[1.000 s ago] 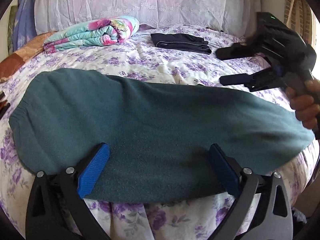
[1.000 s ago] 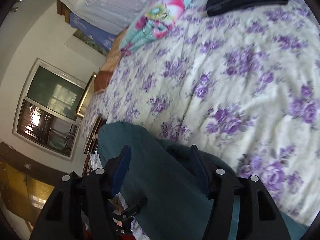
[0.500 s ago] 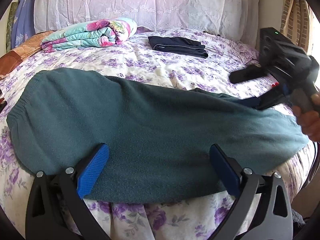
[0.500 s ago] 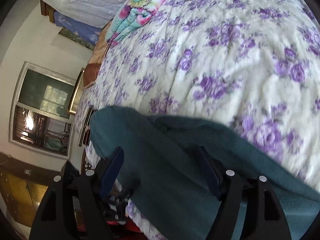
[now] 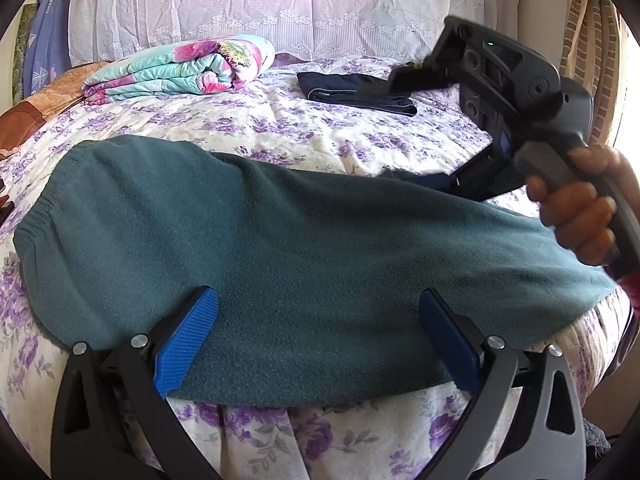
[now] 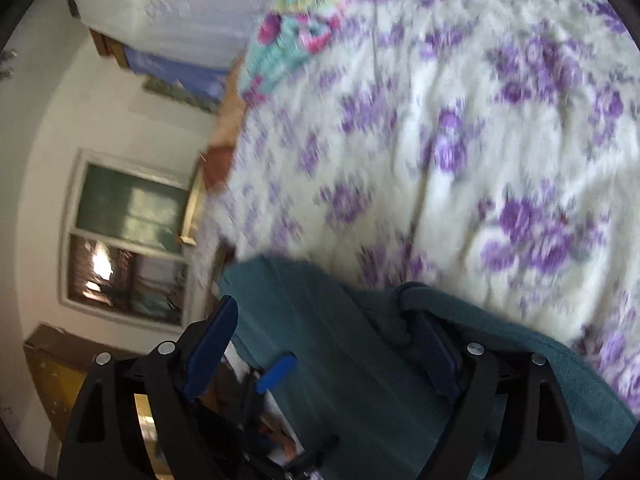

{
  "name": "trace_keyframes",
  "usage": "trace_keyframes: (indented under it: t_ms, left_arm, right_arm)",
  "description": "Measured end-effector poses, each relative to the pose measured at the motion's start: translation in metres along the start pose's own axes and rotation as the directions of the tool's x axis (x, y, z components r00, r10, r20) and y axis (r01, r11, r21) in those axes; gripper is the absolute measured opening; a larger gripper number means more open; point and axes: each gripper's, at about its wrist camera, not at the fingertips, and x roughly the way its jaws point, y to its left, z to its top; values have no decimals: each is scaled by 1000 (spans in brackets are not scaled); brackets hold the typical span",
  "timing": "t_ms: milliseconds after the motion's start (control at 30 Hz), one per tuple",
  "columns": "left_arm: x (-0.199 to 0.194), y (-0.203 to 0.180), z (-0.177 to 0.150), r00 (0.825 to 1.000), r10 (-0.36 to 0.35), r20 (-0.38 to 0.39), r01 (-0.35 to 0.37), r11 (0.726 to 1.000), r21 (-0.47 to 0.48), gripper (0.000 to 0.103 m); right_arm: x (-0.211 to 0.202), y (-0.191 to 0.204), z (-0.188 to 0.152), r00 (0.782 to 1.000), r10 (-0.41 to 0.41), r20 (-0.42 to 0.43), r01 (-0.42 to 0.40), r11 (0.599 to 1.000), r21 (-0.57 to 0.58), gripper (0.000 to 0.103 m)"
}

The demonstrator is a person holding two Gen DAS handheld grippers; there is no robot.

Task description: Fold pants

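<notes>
The teal fleece pants (image 5: 288,240) lie folded lengthwise across the floral bed, waistband at the left, leg ends at the right. My left gripper (image 5: 320,340) is open, its blue pads (image 5: 188,336) resting over the near edge of the pants. My right gripper (image 5: 436,132), held in a hand, is tilted at the far right edge of the pants. It is open, with one finger under a fold of the cloth. In the blurred right wrist view, the right gripper (image 6: 324,352) straddles the pants (image 6: 360,380), and the fabric drapes over its right finger.
A folded floral blanket (image 5: 180,72) and a folded dark garment (image 5: 356,88) lie at the back of the bed (image 5: 320,132). Lace pillows (image 5: 260,0) stand behind them. The bed's front edge drops off below my left gripper. A window (image 6: 124,236) shows at the left.
The right gripper has lifted and tilted at the far edge of the pants, with fabric now over one finger. The left gripper has stayed put and open.
</notes>
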Motion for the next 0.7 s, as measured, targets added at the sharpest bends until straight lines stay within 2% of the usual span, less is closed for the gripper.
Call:
trace_keyframes:
  t_ms: [100,200,233,333,400,467,533,567,600,633,700]
  left_arm:
    - [0,0,0,1000,1,-1,-1,1000,0,98]
    - [0,0,0,1000,1,-2,-1,1000,0,98]
    - [0,0,0,1000,2,-3,-2,1000,0,98]
    - [1,0,0,1000,3,-6,-3,1000,0,98]
    - [1,0,1,1000,4,-13,-4,1000,-3,98]
    - [0,1,2,1000,1,-16,-1,1000,-10,98]
    - [-3,4,4,1000,-8,-18,8,1000,-23,98]
    - [-6,6,5,1000,-21,-21,20,999,-41,98]
    - [-8,9,7,999,-36,-25,34,998,-59,98]
    - [-11,11,9,998,-50,-28,48,996,-78,98]
    - [-17,22,15,997,-75,-27,71,989,-129,98]
  right_arm:
    - [-15,-12,16,995,34,91,-35,999,16,83]
    - [-9,-32,25,997,30,67,-35,996,78,76]
    - [-5,-32,26,998,19,60,-23,997,69,71]
    - [-5,-26,23,998,-30,57,30,1000,3,65]
    - [-6,-18,18,993,-105,46,108,993,-55,58]
    - [-14,-6,13,970,-225,93,237,960,-147,57]
    - [-28,1,8,944,-290,158,320,923,-216,51]
    - [-35,4,6,924,-327,199,368,901,-230,50]
    - [-43,11,1,893,-371,253,433,863,-260,50]
    - [-45,16,-3,882,-383,273,456,841,-291,49]
    - [-42,26,-17,877,-398,270,475,802,-361,48]
